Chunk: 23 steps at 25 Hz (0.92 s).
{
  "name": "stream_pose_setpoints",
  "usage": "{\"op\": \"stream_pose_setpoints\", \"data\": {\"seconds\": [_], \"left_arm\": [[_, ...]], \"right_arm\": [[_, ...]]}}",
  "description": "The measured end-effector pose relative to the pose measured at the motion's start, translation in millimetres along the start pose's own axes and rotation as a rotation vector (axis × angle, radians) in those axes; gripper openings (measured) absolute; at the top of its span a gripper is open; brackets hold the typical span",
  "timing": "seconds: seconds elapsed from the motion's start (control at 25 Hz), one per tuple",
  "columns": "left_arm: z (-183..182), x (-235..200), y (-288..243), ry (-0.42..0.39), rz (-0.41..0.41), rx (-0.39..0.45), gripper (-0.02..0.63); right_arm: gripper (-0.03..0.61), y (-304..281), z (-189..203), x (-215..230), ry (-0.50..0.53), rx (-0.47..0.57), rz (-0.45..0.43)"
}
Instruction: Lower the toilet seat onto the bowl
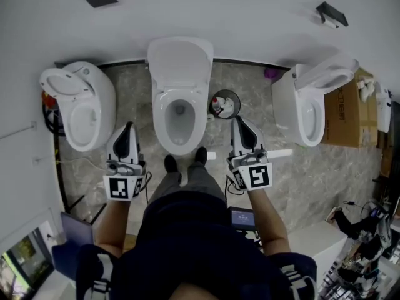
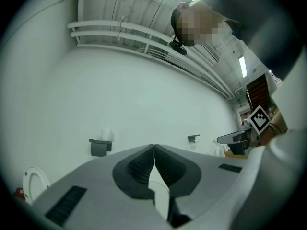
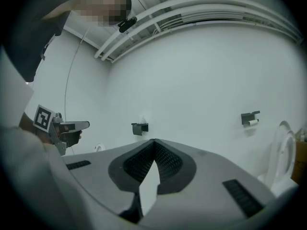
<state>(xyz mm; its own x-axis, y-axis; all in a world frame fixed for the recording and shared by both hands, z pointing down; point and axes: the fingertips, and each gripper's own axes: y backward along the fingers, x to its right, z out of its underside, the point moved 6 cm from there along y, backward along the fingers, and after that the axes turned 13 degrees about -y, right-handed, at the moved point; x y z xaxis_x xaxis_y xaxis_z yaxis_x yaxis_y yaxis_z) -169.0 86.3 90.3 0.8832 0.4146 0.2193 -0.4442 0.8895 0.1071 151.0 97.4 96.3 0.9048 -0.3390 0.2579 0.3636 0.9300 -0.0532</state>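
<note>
Where marbled floor [image 1: 253, 89] meets white wall [image 1: 250, 17], three toilets [image 1: 164, 114] stand.

The left tool [image 2: 153, 150] hides much of the left toilet [image 2: 32, 180], the right tool [image 3: 154, 142] much of the right toilet [image 3: 284, 147].

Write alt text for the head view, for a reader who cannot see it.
Seen from above, a person stands facing the middle toilet of three white ones, its lid raised, holding a left gripper and a right gripper on either side of it, both shut and empty. The left toilet and right toilet also stand open.
</note>
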Motion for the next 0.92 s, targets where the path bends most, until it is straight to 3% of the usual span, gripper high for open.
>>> {"op": "stream_pose_setpoints", "data": {"seconds": [0.28, 0.92], "left_arm": [[1.4, -4.8, 7.2, -0.034, -0.001, 0.005, 0.026], [6.9, -5.8, 11.8, -0.017, 0.0, 0.018, 0.026]], "right_arm": [[0.018, 0.4, -5.3, -11.2, 0.042, 0.008, -0.014], [0.018, 0.1, 3.8, -17.4, 0.068, -0.018, -0.015]]}}
